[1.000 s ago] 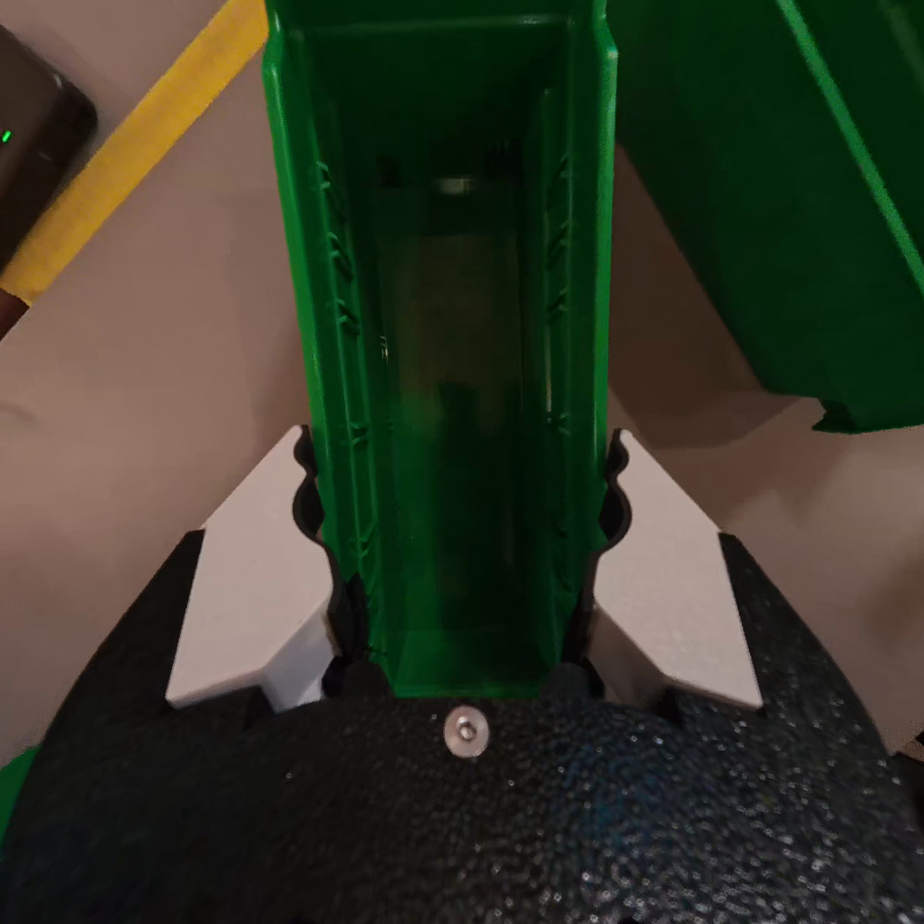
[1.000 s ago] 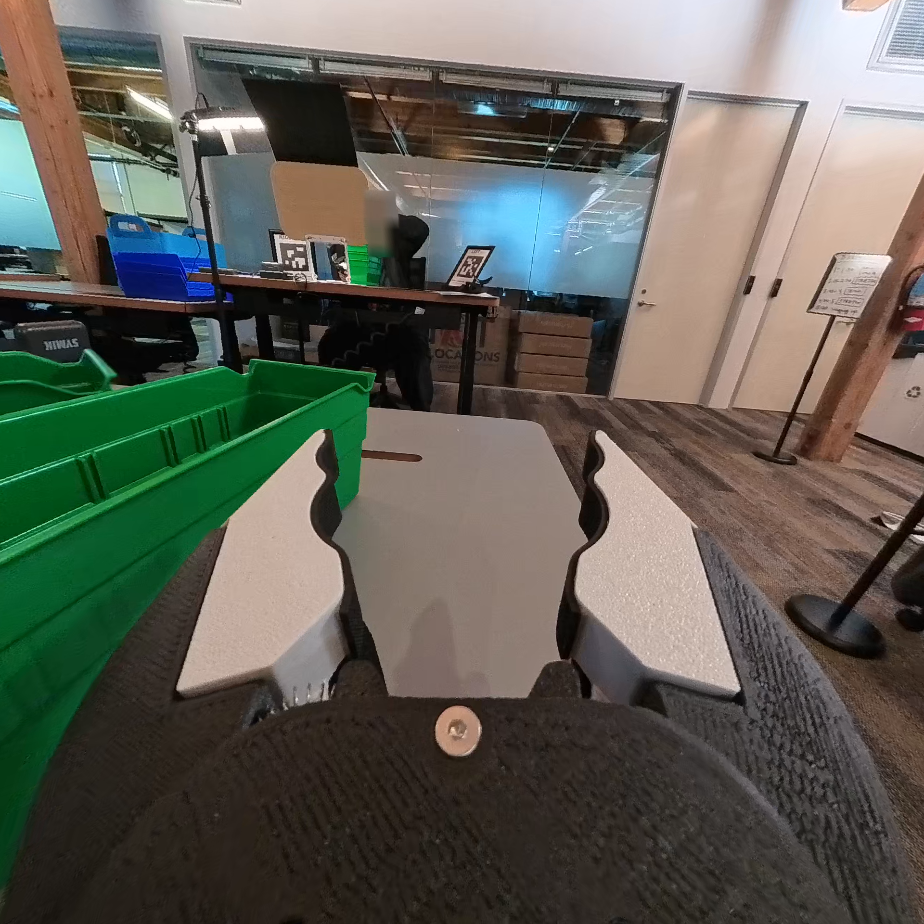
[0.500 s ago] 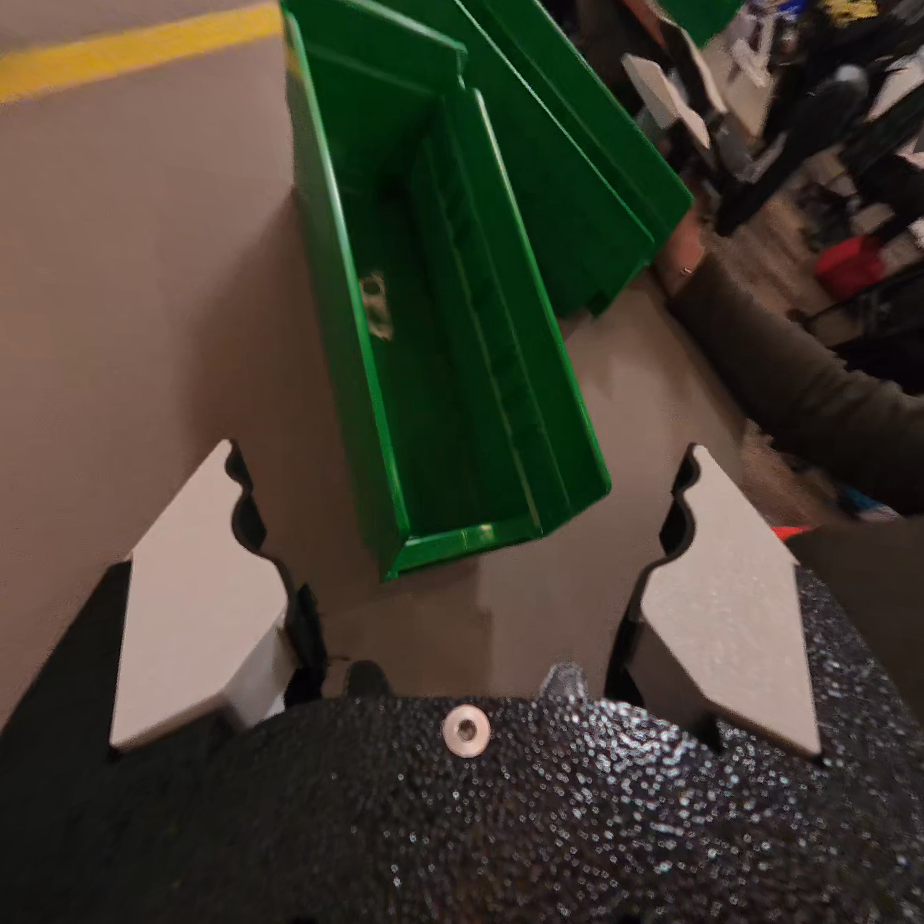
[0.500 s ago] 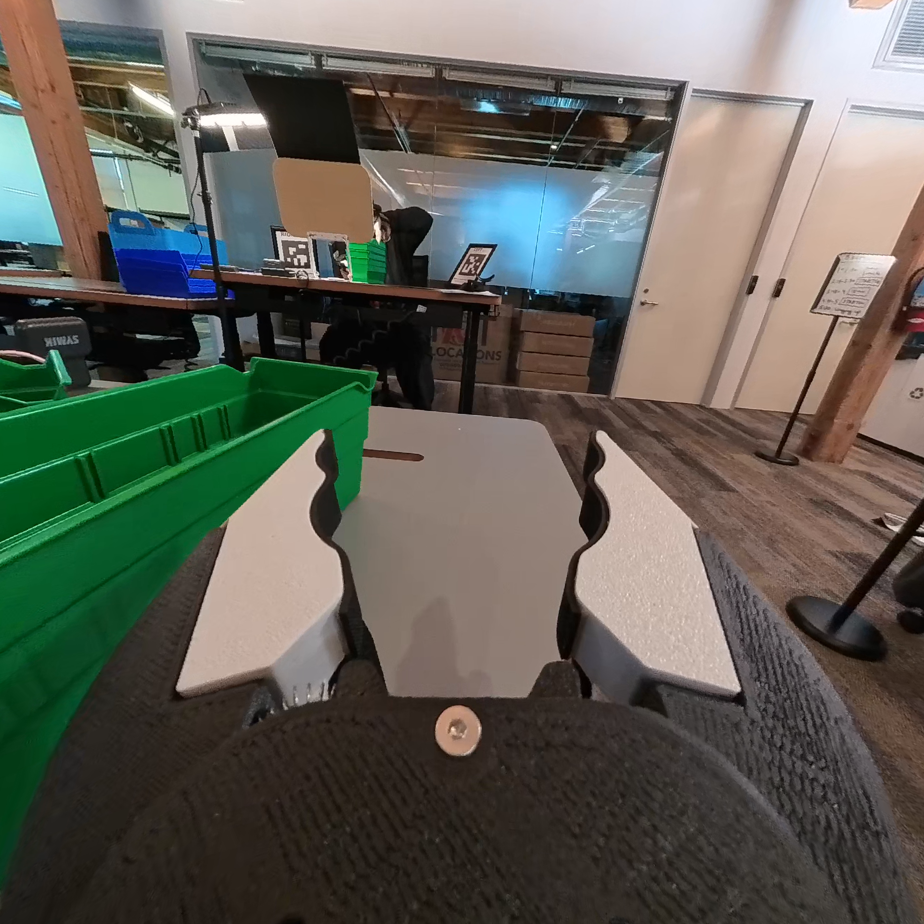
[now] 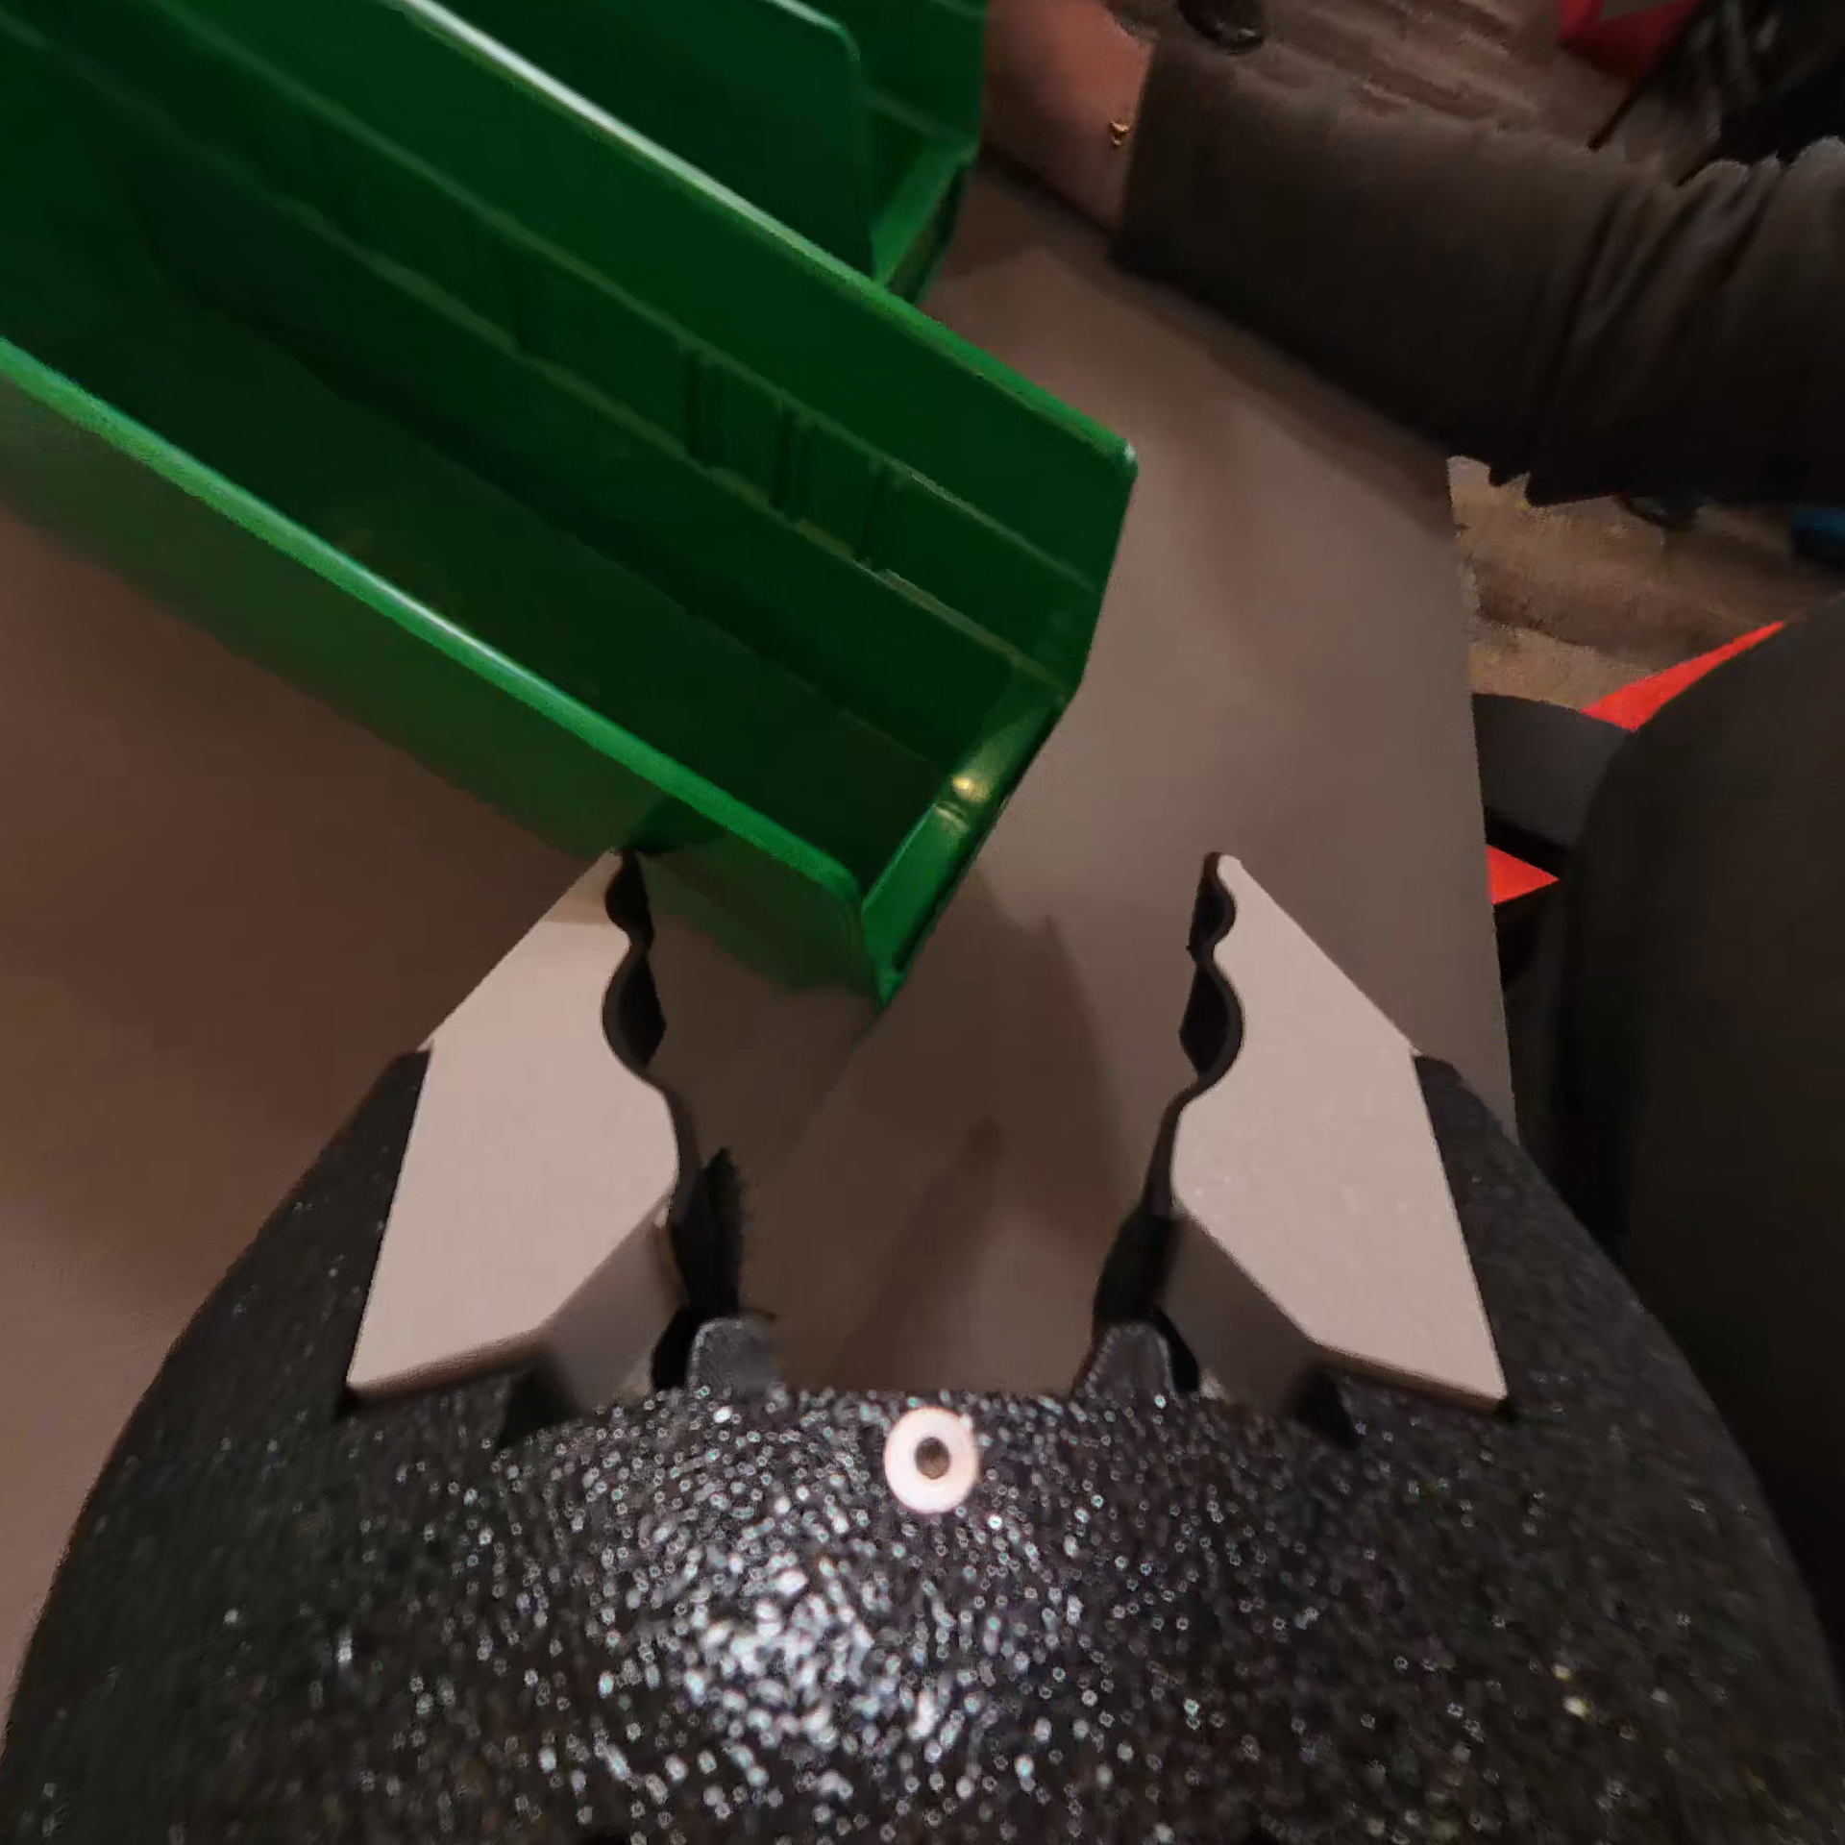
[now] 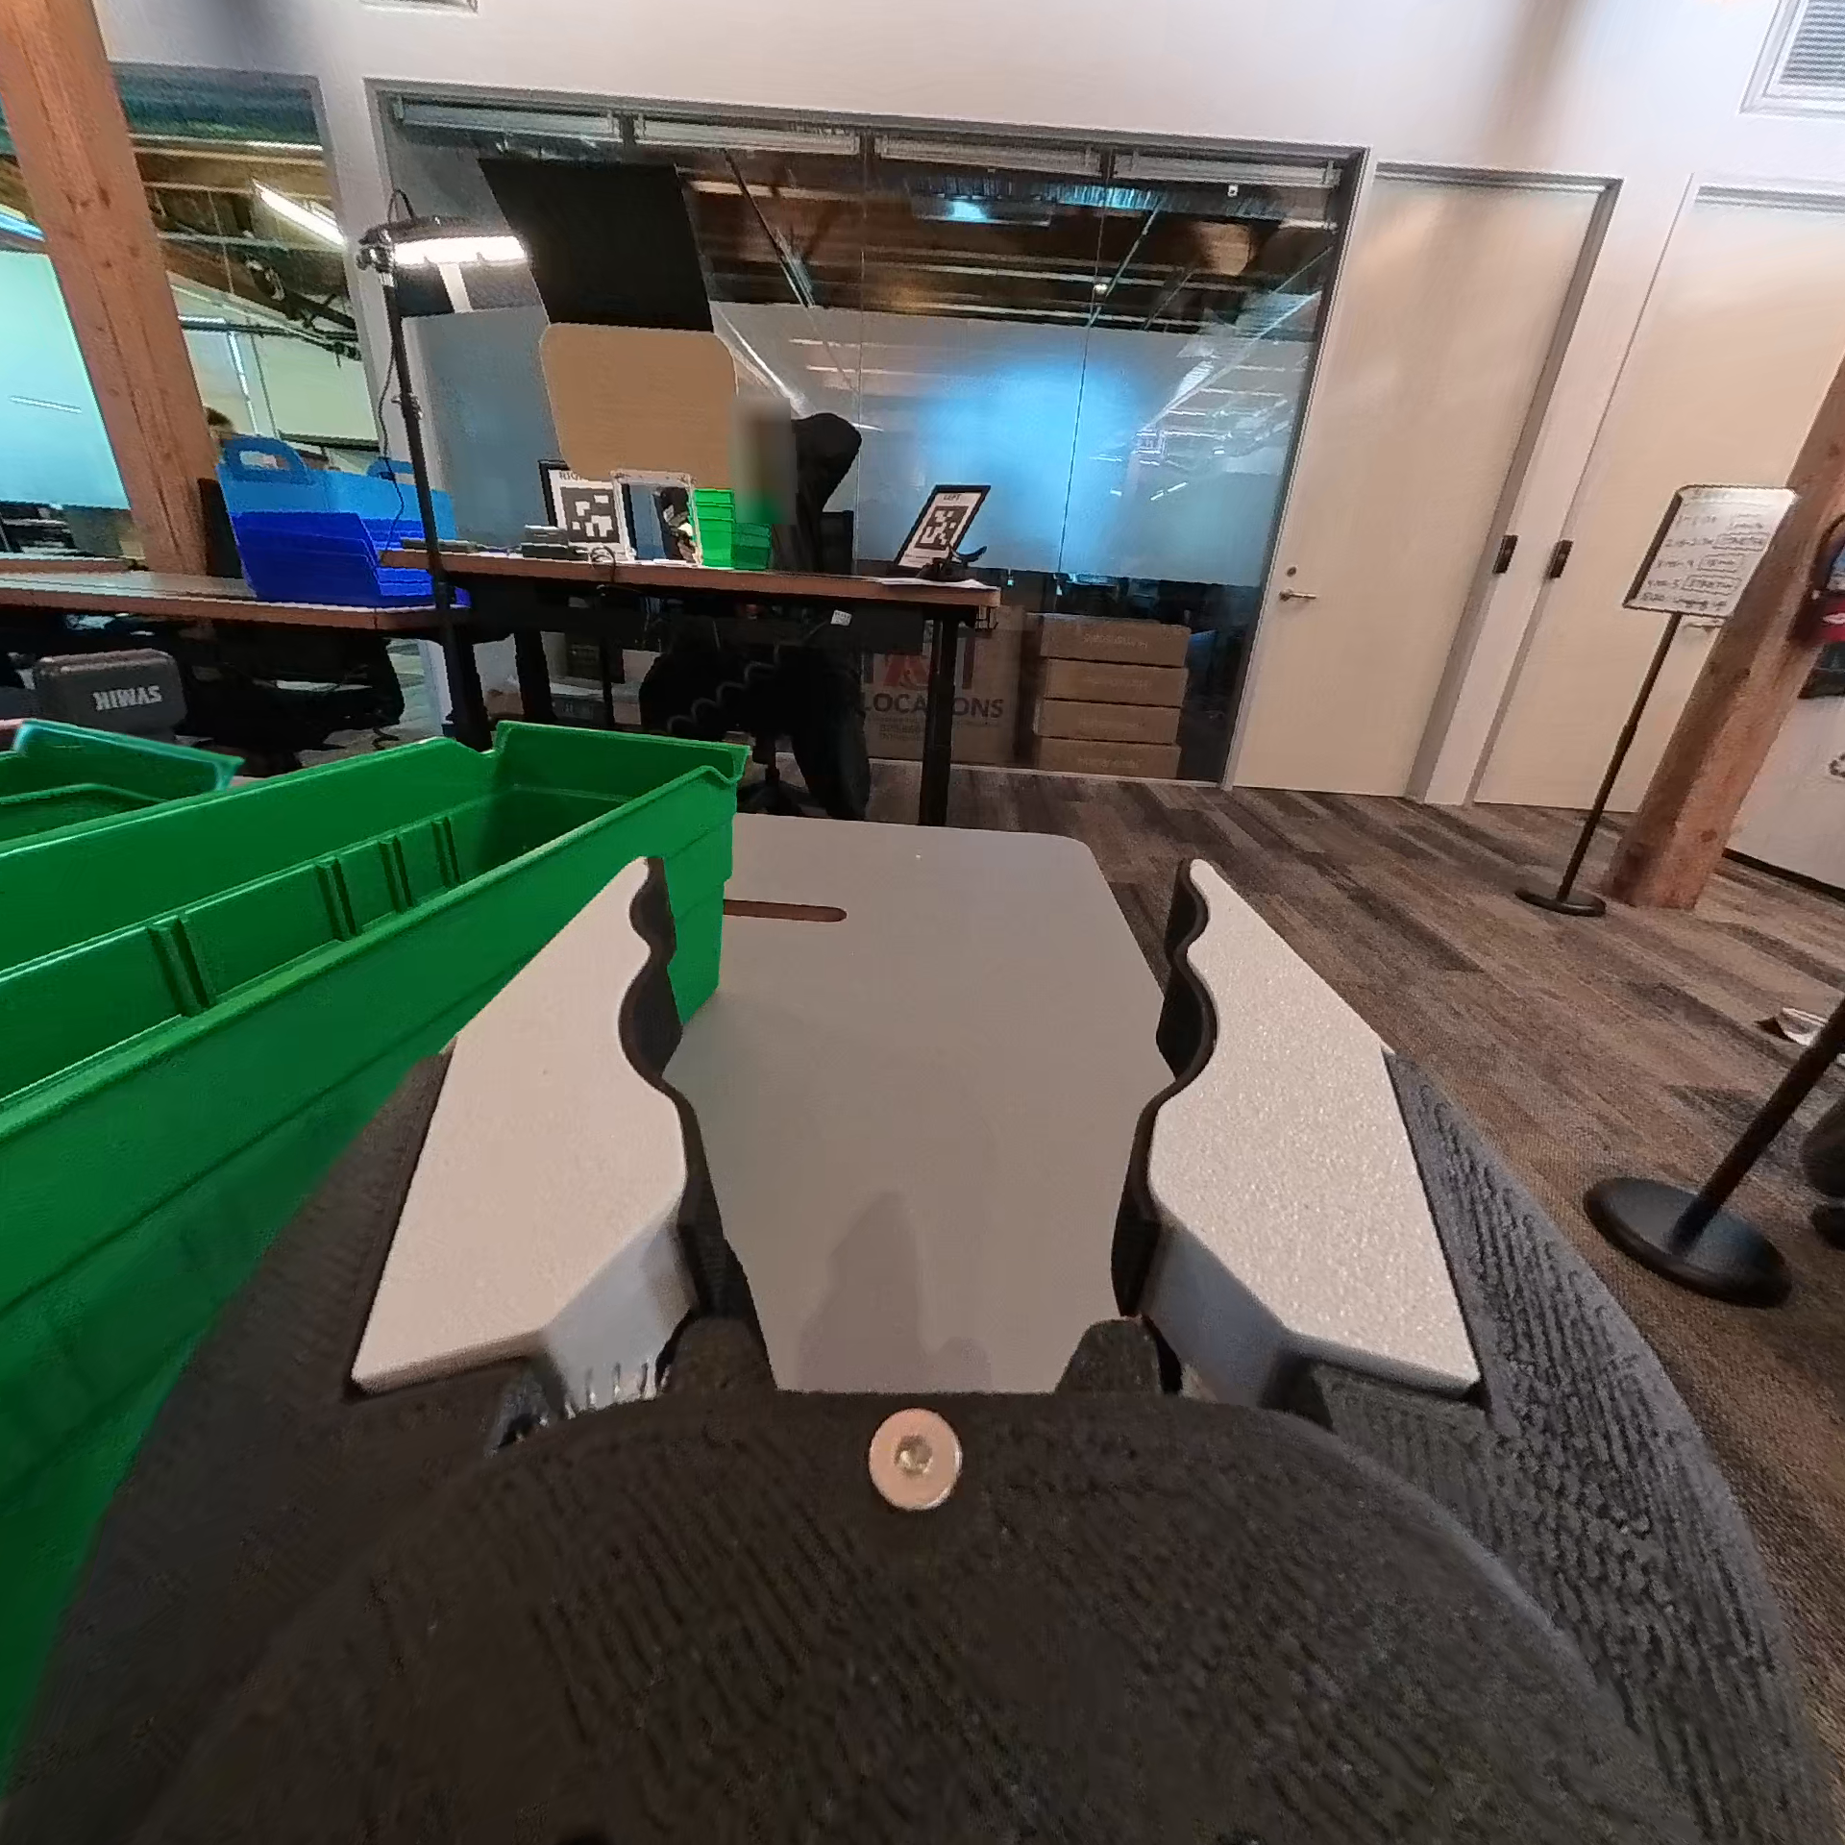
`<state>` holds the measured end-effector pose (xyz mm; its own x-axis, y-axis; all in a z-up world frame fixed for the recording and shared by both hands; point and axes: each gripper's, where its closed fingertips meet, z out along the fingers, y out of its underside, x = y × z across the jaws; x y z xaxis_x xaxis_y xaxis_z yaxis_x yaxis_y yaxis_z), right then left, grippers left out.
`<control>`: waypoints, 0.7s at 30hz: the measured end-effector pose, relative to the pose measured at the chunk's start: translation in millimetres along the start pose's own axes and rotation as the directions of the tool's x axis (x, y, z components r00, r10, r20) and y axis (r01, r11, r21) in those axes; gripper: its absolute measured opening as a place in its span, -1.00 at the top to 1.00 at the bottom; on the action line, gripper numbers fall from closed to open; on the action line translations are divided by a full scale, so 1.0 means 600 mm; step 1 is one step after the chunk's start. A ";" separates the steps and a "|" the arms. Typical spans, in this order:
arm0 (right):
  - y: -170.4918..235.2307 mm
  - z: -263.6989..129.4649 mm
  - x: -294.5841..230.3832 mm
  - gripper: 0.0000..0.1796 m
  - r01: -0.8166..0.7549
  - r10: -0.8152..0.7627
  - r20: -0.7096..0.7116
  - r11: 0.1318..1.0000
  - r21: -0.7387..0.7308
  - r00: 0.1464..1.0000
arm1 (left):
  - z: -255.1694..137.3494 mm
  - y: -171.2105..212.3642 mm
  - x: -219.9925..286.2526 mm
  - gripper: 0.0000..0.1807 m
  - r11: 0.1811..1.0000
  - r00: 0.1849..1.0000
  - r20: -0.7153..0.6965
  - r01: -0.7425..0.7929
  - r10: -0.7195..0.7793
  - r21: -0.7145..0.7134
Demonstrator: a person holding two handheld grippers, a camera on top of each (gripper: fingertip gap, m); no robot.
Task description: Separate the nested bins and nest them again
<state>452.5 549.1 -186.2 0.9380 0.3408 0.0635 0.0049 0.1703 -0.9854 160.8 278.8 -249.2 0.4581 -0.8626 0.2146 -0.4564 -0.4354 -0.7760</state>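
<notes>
A long green bin (image 5: 499, 449) lies on the grey table (image 5: 1248, 699), running from the upper left down to my left gripper. A second green bin (image 5: 749, 90) lies behind it at the top. My left gripper (image 5: 914, 879) is open and empty, with its left fingertip just below the near bin's end corner. In the right wrist view a green bin (image 6: 300, 948) lies close on the left, with another green bin (image 6: 100, 789) behind it. My right gripper (image 6: 919, 879) is open and empty over the table (image 6: 899, 1048), its left finger beside the bin's end.
A person's dark sleeve (image 5: 1498, 300) reaches in at the upper right of the left wrist view. The table's right edge (image 5: 1478, 799) drops to carpet. Beyond the table's far end are wood floor, a stanchion base (image 6: 1687, 1238) and desks with blue bins (image 6: 329, 539).
My left gripper was shut on the narrow green bin's end, then opened, let it go and swung right, so the bin now lies to its left. The right gripper has barely moved.
</notes>
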 end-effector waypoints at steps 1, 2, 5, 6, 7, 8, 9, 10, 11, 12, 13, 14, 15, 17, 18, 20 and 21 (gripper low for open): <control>0.000 0.000 0.000 -0.10 -0.002 0.002 0.000 1.000 0.000 1.000 | 0.012 -0.003 0.005 -0.18 1.000 1.000 0.003 -0.023 0.023 -0.010; 0.000 0.000 0.001 -0.10 -0.005 0.005 0.000 1.000 0.000 1.000 | 0.022 -0.007 0.008 -0.18 0.999 0.999 0.013 -0.050 0.051 -0.018; 0.000 -0.001 0.004 -0.10 -0.021 0.021 -0.004 1.000 0.004 1.000 | 0.032 -0.028 0.003 -0.29 0.983 0.972 0.146 -0.186 0.184 -0.002; 0.000 -0.001 0.005 -0.10 -0.026 0.026 -0.004 1.000 0.004 1.000 | 0.027 -0.039 0.002 -0.31 0.969 0.950 0.201 -0.245 0.237 0.015; 0.000 0.000 0.005 -0.10 -0.029 0.029 -0.003 1.000 0.004 1.000 | 0.021 -0.049 0.004 -0.34 0.949 0.923 0.247 -0.312 0.296 0.030; 0.000 0.000 0.005 -0.10 -0.031 0.031 -0.002 1.000 0.004 1.000 | 0.015 -0.056 0.007 -0.36 0.919 0.885 0.284 -0.393 0.368 0.034; 0.000 0.001 0.005 -0.10 -0.030 0.030 -0.001 1.000 0.003 1.000 | 0.014 -0.057 0.016 -0.34 0.872 0.836 0.299 -0.489 0.460 0.026; 0.000 0.002 0.003 -0.10 -0.028 0.028 0.002 1.000 0.003 1.000 | 0.016 -0.053 0.032 -0.24 0.815 0.784 0.285 -0.580 0.551 0.021; 0.000 0.002 0.002 -0.10 -0.024 0.024 0.005 1.000 0.002 1.000 | 0.021 -0.047 0.046 -0.14 0.772 0.748 0.256 -0.636 0.612 0.012; 0.000 0.003 0.001 -0.10 -0.020 0.020 0.007 1.000 0.002 1.000 | 0.028 -0.040 0.055 -0.09 0.751 0.730 0.227 -0.660 0.645 -0.010; 0.001 0.004 -0.001 -0.10 -0.016 0.016 0.009 1.000 0.001 1.000 | 0.037 -0.032 0.061 -0.07 0.740 0.721 0.191 -0.672 0.666 -0.041; 0.001 0.004 -0.001 -0.10 -0.013 0.013 0.010 1.000 0.001 1.000 | 0.045 -0.027 0.062 -0.04 0.726 0.708 0.172 -0.685 0.685 -0.070; 0.000 0.004 -0.002 -0.10 -0.012 0.011 0.010 1.000 0.001 1.000 | 0.051 -0.030 0.060 -0.04 0.707 0.686 0.182 -0.702 0.704 -0.089; 0.000 0.003 -0.001 -0.10 -0.013 0.013 0.008 1.000 0.004 1.000 | 0.061 -0.038 0.049 0.00 0.700 0.675 0.190 -0.700 0.713 -0.140; 0.000 0.003 -0.001 -0.10 -0.015 0.015 0.008 1.000 0.004 1.000 | 0.065 -0.043 0.044 0.05 0.707 0.680 0.192 -0.689 0.707 -0.160; 0.000 0.003 0.000 -0.10 -0.019 0.019 0.007 1.000 0.005 1.000 | 0.071 -0.056 0.036 0.20 0.726 0.698 0.200 -0.663 0.687 -0.182; 0.000 0.003 0.000 -0.10 -0.020 0.020 0.007 1.000 0.005 1.000 | 0.074 -0.063 0.035 0.31 0.732 0.704 0.200 -0.656 0.682 -0.185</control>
<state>452.0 550.8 -185.6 0.9353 0.3509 0.0455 -0.0153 0.1683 -0.9856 221.6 288.5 -241.8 0.1636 -0.8525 -0.4965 -0.7759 0.1997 -0.5985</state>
